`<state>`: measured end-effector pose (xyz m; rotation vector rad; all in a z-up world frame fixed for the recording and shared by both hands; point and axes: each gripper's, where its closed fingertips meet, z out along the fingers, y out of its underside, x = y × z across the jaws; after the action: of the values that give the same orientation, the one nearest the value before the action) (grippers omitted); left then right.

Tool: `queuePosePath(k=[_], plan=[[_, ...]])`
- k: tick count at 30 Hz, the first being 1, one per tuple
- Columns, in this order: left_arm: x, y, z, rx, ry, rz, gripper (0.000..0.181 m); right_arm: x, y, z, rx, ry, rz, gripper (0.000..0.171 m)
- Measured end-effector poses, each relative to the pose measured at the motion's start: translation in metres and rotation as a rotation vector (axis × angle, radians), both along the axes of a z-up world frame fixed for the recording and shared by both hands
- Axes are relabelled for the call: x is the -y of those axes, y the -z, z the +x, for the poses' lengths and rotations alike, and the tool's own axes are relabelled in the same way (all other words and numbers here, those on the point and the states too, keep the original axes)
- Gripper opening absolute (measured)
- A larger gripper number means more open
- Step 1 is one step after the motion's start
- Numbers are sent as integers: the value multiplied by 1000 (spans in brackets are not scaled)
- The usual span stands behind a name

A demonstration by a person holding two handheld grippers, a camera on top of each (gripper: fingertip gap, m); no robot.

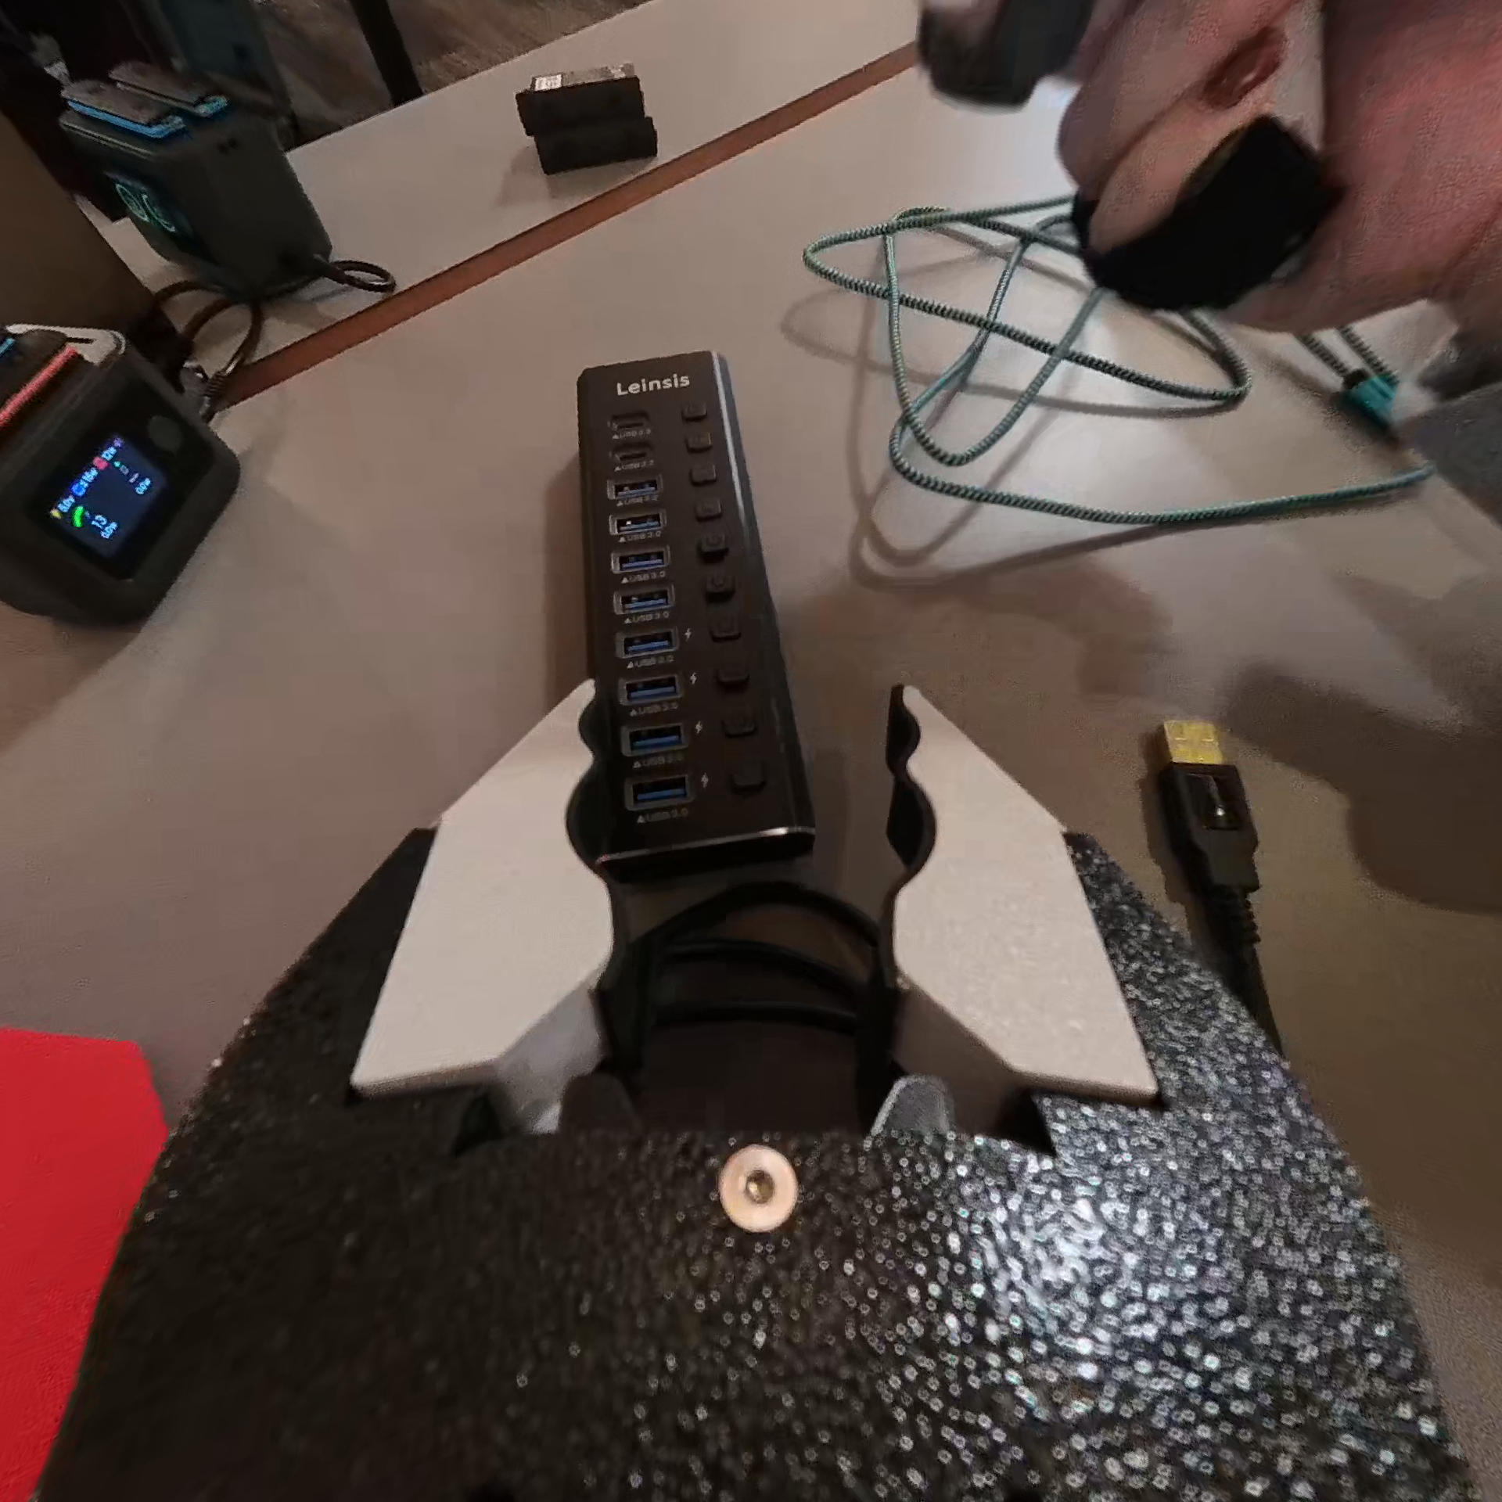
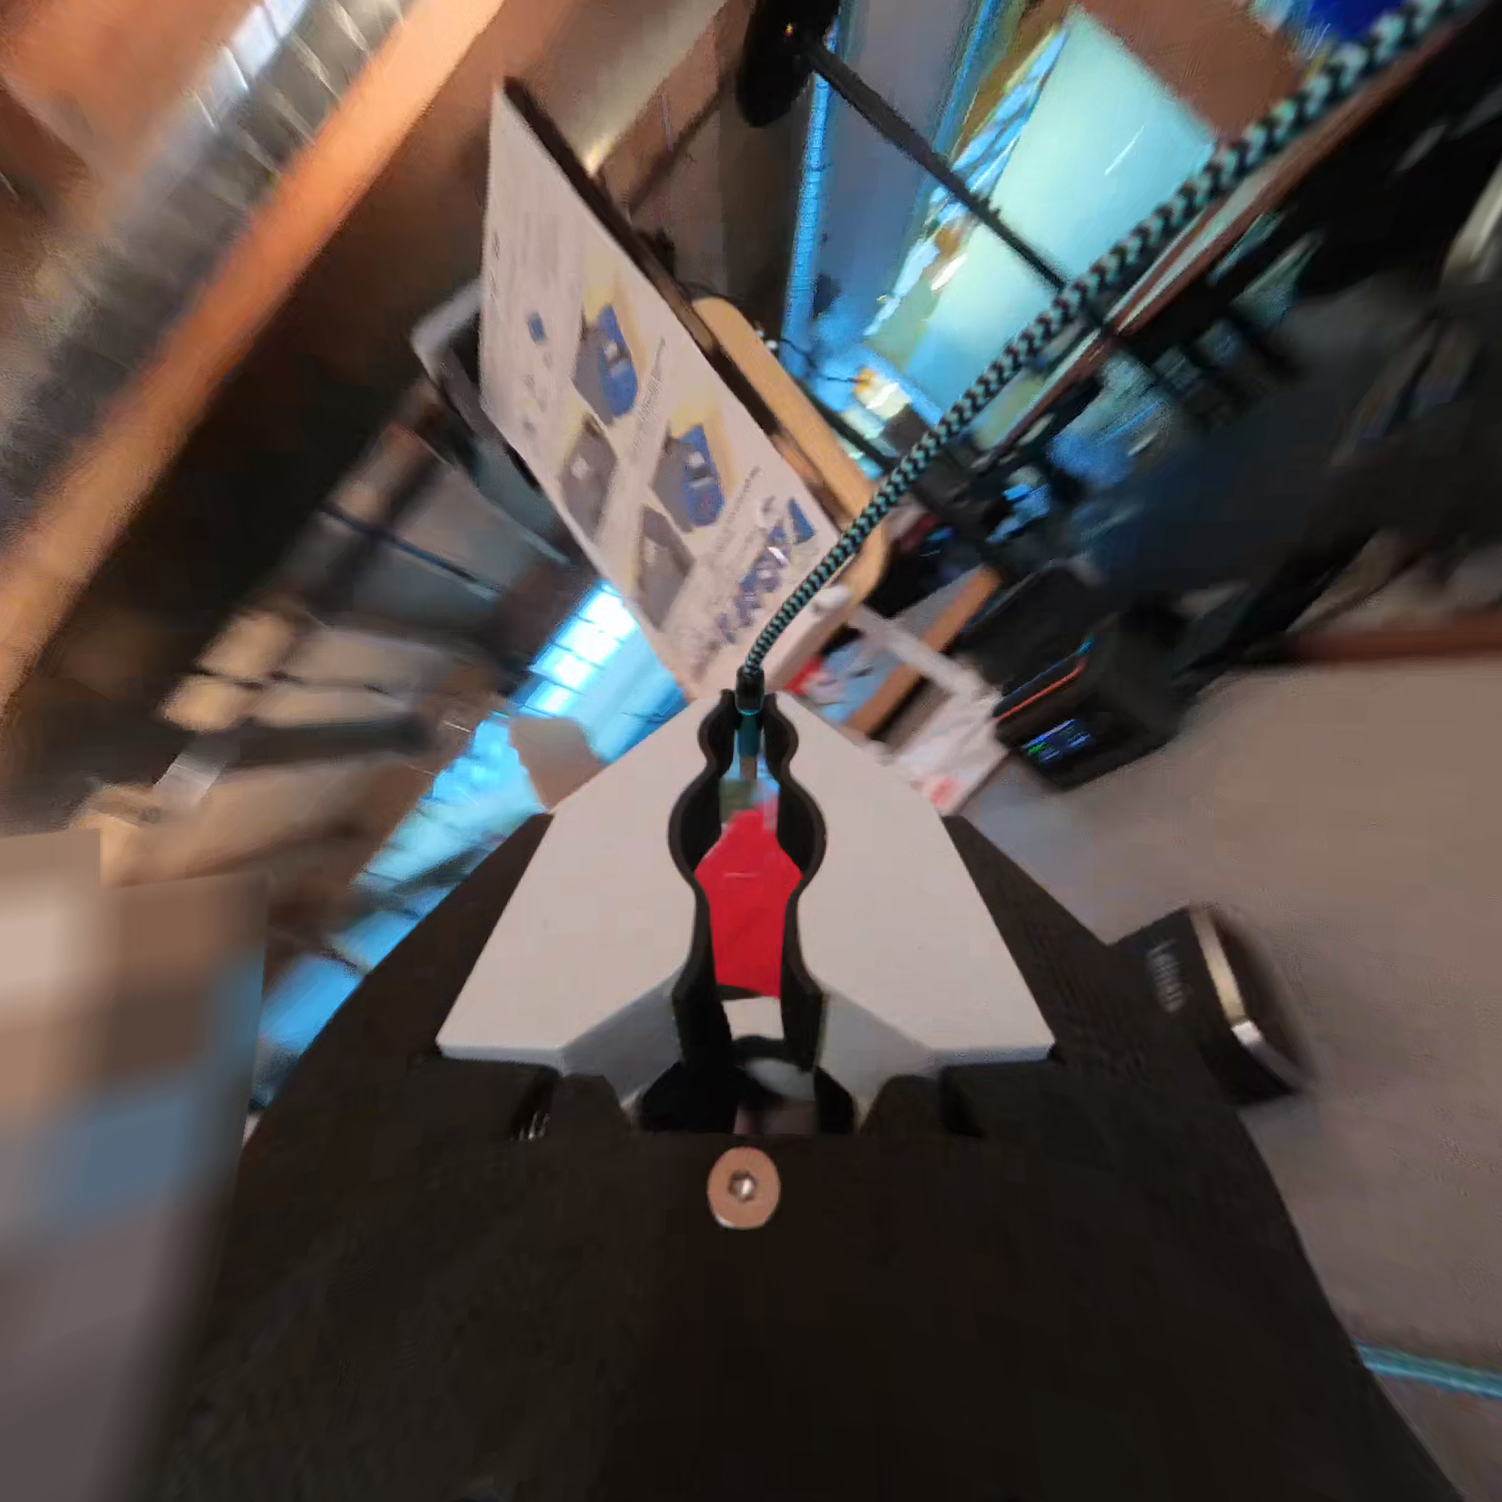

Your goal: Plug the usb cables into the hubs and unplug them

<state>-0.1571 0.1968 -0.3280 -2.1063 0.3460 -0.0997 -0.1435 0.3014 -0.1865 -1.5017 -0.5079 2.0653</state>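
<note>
Right wrist view shows the right gripper [image 2: 746,719] clamped on the teal plug [image 2: 746,731] of the braided cable [image 2: 959,406], tilted up off the grey table [image 1: 406,650]. Left gripper [image 1: 744,715] stands apart around the near end of the black hub [image 1: 691,618]. The hub looks rigid and light, likely to slide, so brace its sides; the limp cable is best held by its stiff plug. A black cable's gold plug [image 1: 1191,744] lies just beside.

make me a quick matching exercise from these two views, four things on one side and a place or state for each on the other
Things:
1. hub
2. black cable
3. braided cable
4. left tongs

States:
A. pinched at its plug by the right tongs
B. lying loose on the table, gold plug bare
C. open
D. flat on the table, ports up, all empty

Pairs: 1-D, 2-B, 3-A, 4-C
</note>
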Motion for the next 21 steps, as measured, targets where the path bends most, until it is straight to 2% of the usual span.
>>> queuePosePath(k=[2,6,15,17,21], plan=[[1,1,-1,-24,0,1,64,-5,9,-1,-74,-99,-210,4],[1,0,-2,-6,-5,8,62,0,18,-6,-167,-272,-425,4],[0,0,-3,-8,-6,18,60,7,23,-6,-276,-419,-543,4],[0,0,-4,-4,-6,20,59,9,15,-4,-321,-438,-563,4],[-1,0,-4,0,-8,22,58,11,-19,9,-537,-470,-593,4]])
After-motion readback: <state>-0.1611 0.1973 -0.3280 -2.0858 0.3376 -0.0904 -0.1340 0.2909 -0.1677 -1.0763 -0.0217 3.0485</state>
